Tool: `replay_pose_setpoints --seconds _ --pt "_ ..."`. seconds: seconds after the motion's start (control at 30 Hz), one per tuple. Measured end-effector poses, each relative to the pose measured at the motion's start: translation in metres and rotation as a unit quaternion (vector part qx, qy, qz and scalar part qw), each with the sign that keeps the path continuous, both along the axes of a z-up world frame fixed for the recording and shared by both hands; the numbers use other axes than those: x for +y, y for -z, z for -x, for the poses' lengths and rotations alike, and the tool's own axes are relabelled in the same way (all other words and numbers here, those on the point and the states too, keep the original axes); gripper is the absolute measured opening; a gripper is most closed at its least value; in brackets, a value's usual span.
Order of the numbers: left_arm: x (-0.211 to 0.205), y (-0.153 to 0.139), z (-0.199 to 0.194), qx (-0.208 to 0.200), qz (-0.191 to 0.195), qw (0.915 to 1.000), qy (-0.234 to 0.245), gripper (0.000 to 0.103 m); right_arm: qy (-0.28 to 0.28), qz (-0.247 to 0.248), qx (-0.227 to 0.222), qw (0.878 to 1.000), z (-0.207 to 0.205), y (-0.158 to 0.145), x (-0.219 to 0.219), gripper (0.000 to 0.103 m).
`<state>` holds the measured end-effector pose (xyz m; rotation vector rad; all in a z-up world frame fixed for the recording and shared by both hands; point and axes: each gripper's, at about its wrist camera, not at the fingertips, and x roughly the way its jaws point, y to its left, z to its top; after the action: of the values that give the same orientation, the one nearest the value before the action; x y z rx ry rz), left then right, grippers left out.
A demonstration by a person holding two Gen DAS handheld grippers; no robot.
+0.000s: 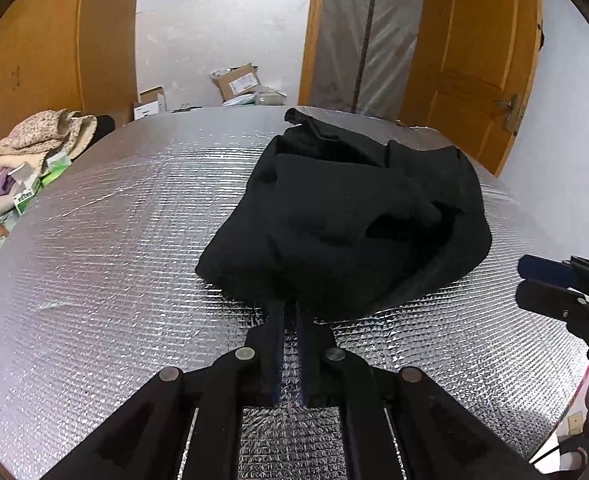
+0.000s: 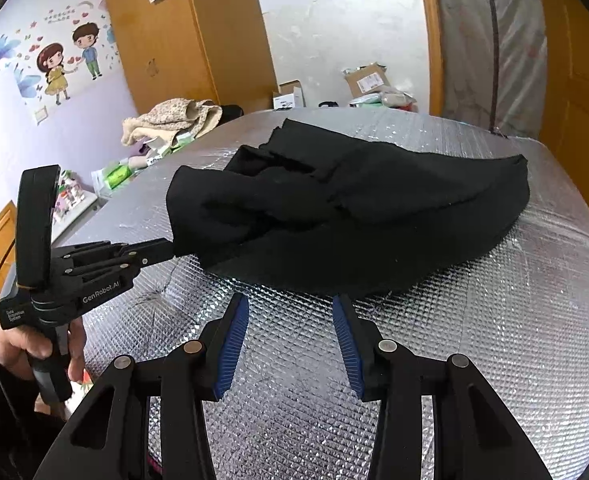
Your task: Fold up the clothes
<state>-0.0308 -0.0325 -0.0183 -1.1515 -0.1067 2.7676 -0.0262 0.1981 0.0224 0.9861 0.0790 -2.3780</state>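
A: The black garment lies bunched in a loose heap on the silver surface, toward the far edge, with folds piled over one another and one corner flat at the far right.

B: And the left tool?

A: It is clenched on the garment's left near edge; the cloth rises a little there. From its own camera the fingers run close together under the hem.

B: The right tool?

A: Released, jaws spread, hanging just short of the near edge of the heap, gripping nothing.

B: So what makes this step go well?

A: My judgement: pinch a single layer at the near right hem, level with the left grip, then draw both apart evenly so the cloth spreads flat before any crease.
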Motion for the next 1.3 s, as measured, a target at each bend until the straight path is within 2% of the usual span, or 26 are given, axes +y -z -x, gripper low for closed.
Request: replay_pose_setpoints --seconds 0.27,0.47,0.53,0.6,0.8,0.93,1.03,1.17,1.3 --pt "-0.006 -0.009 0.001 0.003 -0.023 0.9995 0.023 0.007 -0.002 0.000 0.001 1.000 0.014 0.000 -0.010 0.046" --pt "-0.002 -0.022 -0.007 0.030 -0.037 0.9978 0.045 0.007 0.008 0.004 -0.013 1.000 0.024 0.006 -0.014 0.046" --pt "0.001 -0.022 -0.003 0.030 -0.035 0.9976 0.052 0.013 0.012 0.008 -0.020 1.000 0.028 0.009 -0.015 0.046" --pt "0.003 -0.021 0.001 0.031 -0.033 0.9973 0.058 0.015 0.015 0.013 -0.030 0.999 0.031 0.012 -0.016 0.046" --pt "-0.001 -0.013 0.016 0.030 -0.018 0.9984 0.045 0.016 0.017 0.032 -0.057 0.998 0.038 0.020 -0.026 0.046" --pt "-0.014 -0.011 0.020 0.030 -0.034 0.9984 0.035 0.023 0.016 0.037 -0.065 0.997 0.039 0.022 -0.030 0.046" --pt "-0.019 -0.010 0.023 0.029 -0.040 0.9983 0.029 0.023 0.023 0.047 -0.079 0.995 0.044 0.025 -0.029 0.046" --pt "-0.021 -0.009 0.024 0.031 -0.049 0.9978 0.034 0.027 0.034 0.073 -0.103 0.991 0.051 0.028 -0.027 0.046" --pt "-0.015 -0.002 0.031 0.015 -0.060 0.9970 0.046 0.027 0.048 0.102 -0.131 0.985 0.058 0.032 -0.024 0.046"
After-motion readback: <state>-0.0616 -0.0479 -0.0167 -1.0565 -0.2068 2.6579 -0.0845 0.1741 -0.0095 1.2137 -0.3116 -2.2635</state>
